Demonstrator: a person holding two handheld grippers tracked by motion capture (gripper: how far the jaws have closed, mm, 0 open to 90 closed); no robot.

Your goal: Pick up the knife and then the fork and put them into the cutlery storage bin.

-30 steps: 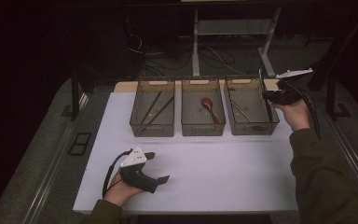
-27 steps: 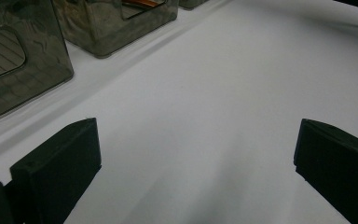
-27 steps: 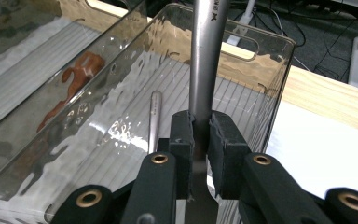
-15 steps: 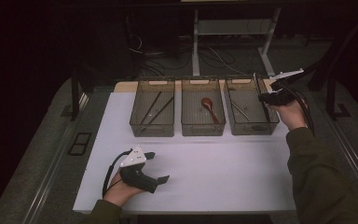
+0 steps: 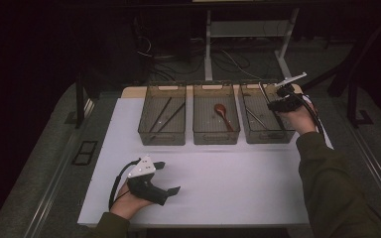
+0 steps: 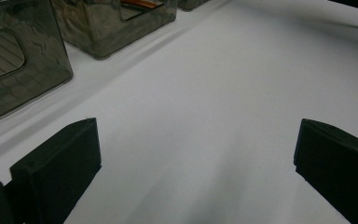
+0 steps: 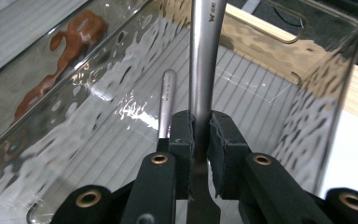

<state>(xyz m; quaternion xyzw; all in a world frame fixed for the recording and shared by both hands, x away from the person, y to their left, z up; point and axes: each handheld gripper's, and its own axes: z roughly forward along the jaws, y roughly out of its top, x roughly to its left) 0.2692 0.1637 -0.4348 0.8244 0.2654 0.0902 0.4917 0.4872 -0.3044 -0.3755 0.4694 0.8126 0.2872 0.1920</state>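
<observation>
Steel utensil handle [image 7: 200, 60] pinched between the pads of the right tongs [image 7: 200, 140], blade end hidden below them; whether it is a knife, fork or spoon I cannot tell. Right tongs sit over the right-hand bin [image 5: 265, 135], the piece angled down into it, not yet let go. A second metal piece [image 7: 167, 100] already lies on that bin's ribbed floor, just beside the held one.

Sorting looks well along, by my reading: the white surface [image 5: 238, 183] carries no loose cutlery that I can see, so this may be the last piece; what is left is lowering and releasing it.

Three clear bins in a row at the far side:
- left bin [image 5: 162, 135]: dark chopsticks [image 5: 164, 115], leaning diagonally.
- middle bin [image 5: 216, 135]: one red-brown spoon [image 5: 222, 113].
- right-hand bin: metal cutlery.

Left tongs [image 5: 166, 177] rest low on the surface near the front edge, spread wide, nothing between them.
</observation>
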